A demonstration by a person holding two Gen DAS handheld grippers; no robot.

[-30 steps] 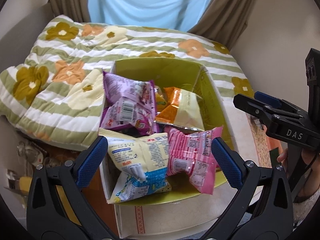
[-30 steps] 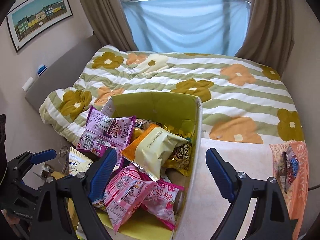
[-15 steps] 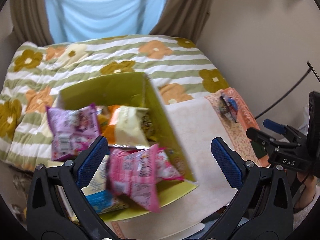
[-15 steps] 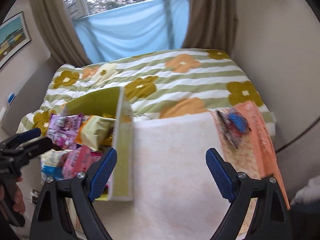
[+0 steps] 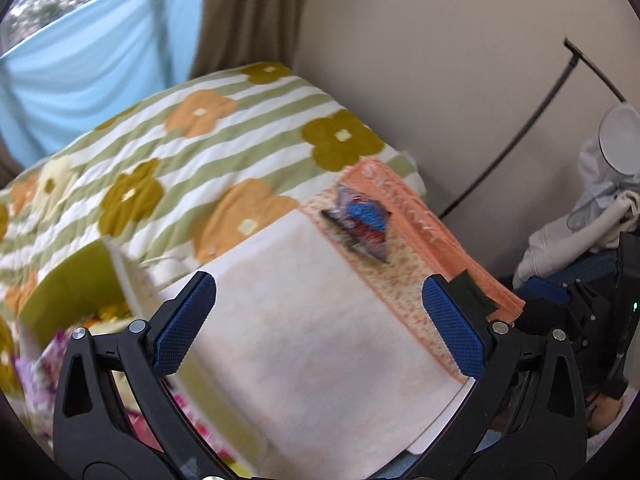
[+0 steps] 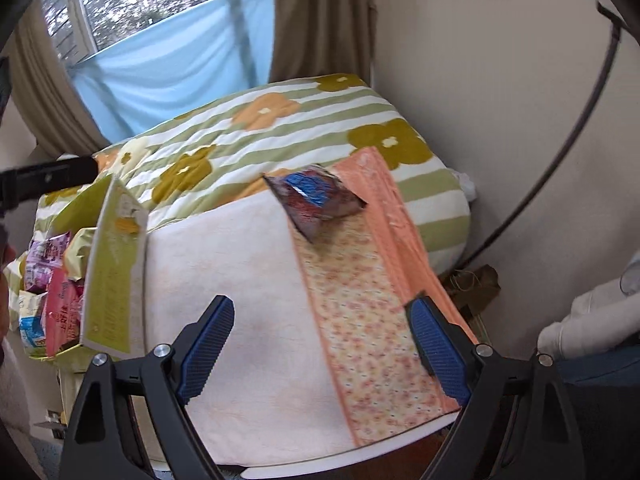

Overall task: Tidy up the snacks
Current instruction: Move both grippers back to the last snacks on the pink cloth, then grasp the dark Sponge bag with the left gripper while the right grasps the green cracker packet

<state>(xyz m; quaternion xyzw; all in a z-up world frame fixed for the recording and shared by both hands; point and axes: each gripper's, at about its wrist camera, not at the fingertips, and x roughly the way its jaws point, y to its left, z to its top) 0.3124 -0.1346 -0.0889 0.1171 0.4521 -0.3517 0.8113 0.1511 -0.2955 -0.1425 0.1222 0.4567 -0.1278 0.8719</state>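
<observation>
One crinkled blue-red snack packet (image 6: 316, 200).

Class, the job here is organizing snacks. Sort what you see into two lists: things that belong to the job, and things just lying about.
Belongs to the job:
- green box
- snack packets in the box
- dark snack packet on the cloth
- left hand-held gripper
- right hand-held gripper

Just lying about:
- flowered quilt
- curtain
- orange-bordered cloth
- black cable
</observation>
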